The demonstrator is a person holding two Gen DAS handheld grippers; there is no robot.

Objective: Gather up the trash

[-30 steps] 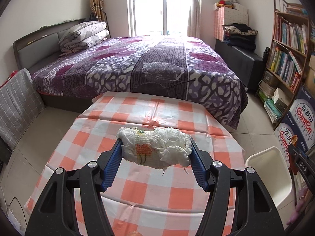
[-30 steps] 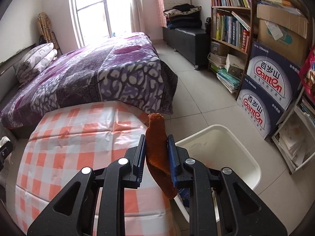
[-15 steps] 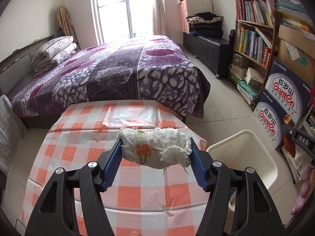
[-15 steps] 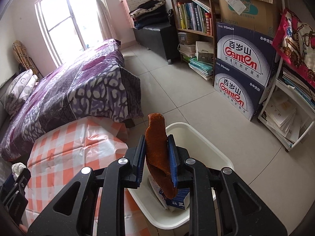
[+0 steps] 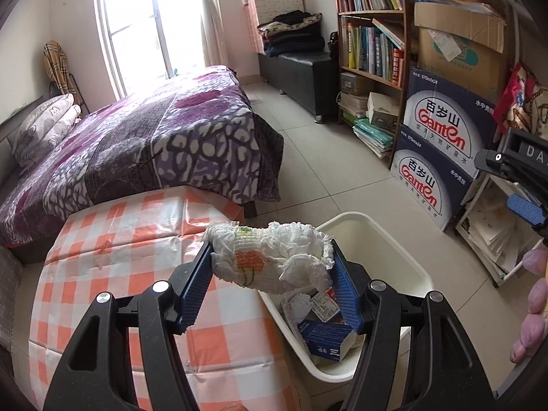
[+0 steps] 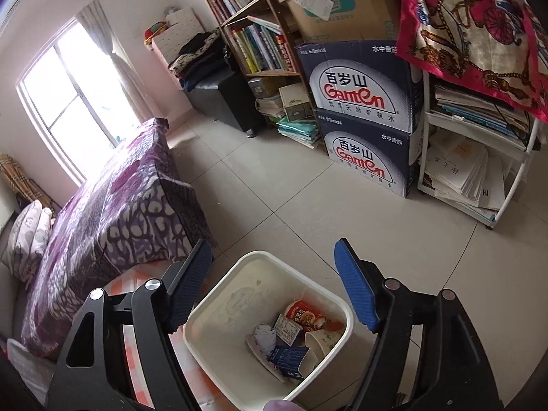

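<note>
My left gripper (image 5: 270, 274) is shut on a crumpled white diaper (image 5: 270, 260) with an orange print, held over the near rim of the white trash bin (image 5: 394, 250) beside the table. My right gripper (image 6: 274, 287) hangs right above the white trash bin (image 6: 212, 315); its jaws are opening, with nothing between them. Inside the bin lie several pieces of trash: a blue carton (image 6: 287, 359), a red snack wrapper (image 6: 303, 311), a paper cup (image 6: 320, 340) and crumpled tissue (image 6: 264, 335). The right gripper's blue pad (image 5: 525, 207) shows at the right edge of the left wrist view.
A table with an orange checked cloth (image 5: 137, 250) stands left of the bin. Behind it is a bed with a purple cover (image 5: 154, 140). Stacked water cartons (image 6: 363, 116), a bookshelf (image 5: 370, 34) and a white rack of papers (image 6: 479, 157) line the far side of the tiled floor.
Both grippers swung right from over the table to the bin. The right gripper opened and the brown orange piece it held is gone from its jaws. The left still holds the diaper.
</note>
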